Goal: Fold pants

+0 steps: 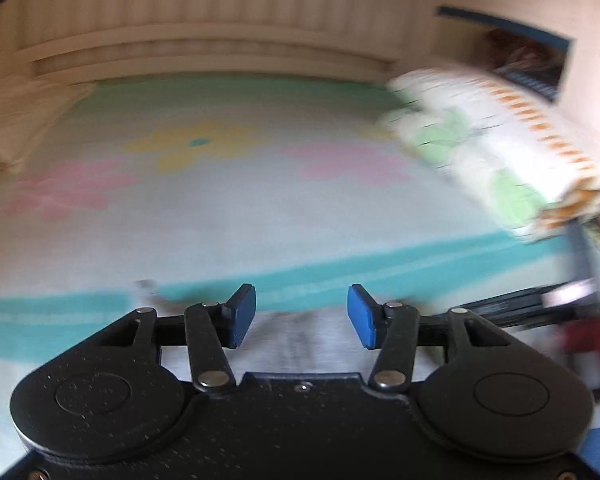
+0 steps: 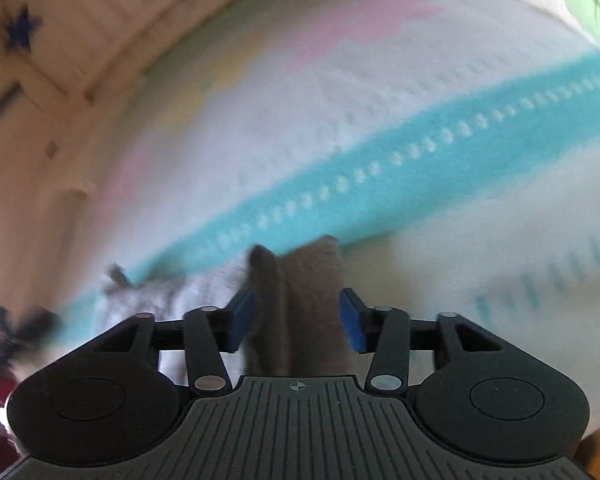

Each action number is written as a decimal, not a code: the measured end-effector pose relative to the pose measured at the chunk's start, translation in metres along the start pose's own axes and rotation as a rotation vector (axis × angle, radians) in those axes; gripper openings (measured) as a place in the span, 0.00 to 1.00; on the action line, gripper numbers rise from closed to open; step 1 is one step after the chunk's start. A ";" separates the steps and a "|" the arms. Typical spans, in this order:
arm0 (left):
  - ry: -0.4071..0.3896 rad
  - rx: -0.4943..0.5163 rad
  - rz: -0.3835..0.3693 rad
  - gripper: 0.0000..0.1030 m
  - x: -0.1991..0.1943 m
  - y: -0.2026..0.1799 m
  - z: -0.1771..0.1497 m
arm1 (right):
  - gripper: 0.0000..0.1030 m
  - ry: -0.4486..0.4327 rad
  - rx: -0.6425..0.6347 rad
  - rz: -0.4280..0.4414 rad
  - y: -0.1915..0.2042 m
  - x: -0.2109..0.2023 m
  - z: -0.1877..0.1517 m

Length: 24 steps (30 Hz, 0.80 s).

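The left gripper point(image 1: 302, 316), a black two-finger tool with blue pads, is pointing forward and downward over the bed, its jaws standing well apart with nothing between them. Just under and beyond its tips a pale grey stretch of cloth is lying on the cover; blur is keeping it from being told apart from the bedding with any certainty.

The right gripper point(image 2: 296, 320), the same black tool with blue pads, is tilting downward as well, with the whole view rolled so that the bed's stripe is running diagonally. Its jaws are standing apart, and a fold of the grey fabric pants point(image 2: 300, 304) is rising between them. The fold is filling most of the gap, but blur is hiding whether the pads are touching it. More of the grey cloth is spreading to the left of the fingers on the cover.

The surface is a white bedspread with a turquoise stripe and pastel pink and yellow flower shapes point(image 1: 220, 208). A white quilt printed with green leaves and an orange-striped border point(image 1: 492, 152) is sitting bunched at the right side of the bed. A cream panelled wall point(image 1: 220, 12) is running behind the bed. Both views are smearing with motion.
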<state>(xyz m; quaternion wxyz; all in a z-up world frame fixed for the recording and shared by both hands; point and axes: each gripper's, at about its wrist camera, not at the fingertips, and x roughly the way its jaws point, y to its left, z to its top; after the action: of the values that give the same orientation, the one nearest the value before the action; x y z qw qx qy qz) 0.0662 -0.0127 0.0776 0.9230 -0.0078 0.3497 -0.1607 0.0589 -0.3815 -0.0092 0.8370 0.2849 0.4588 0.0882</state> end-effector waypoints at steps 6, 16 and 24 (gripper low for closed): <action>0.202 -0.040 0.049 0.55 0.056 0.026 -0.050 | 0.60 0.042 0.031 0.067 0.004 0.015 -0.004; 0.254 -0.082 -0.088 0.57 0.064 0.021 -0.066 | 0.62 0.178 -0.124 0.029 0.037 0.044 -0.022; 0.182 -0.330 0.090 0.58 0.057 0.098 -0.040 | 0.14 0.088 -0.513 -0.012 0.094 0.014 -0.048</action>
<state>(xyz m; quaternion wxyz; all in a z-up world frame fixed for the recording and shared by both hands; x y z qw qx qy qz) 0.1086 0.0666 -0.0015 0.8799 -0.1290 0.4533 -0.0599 0.0385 -0.2798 0.0133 0.8618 0.0565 0.4589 0.2087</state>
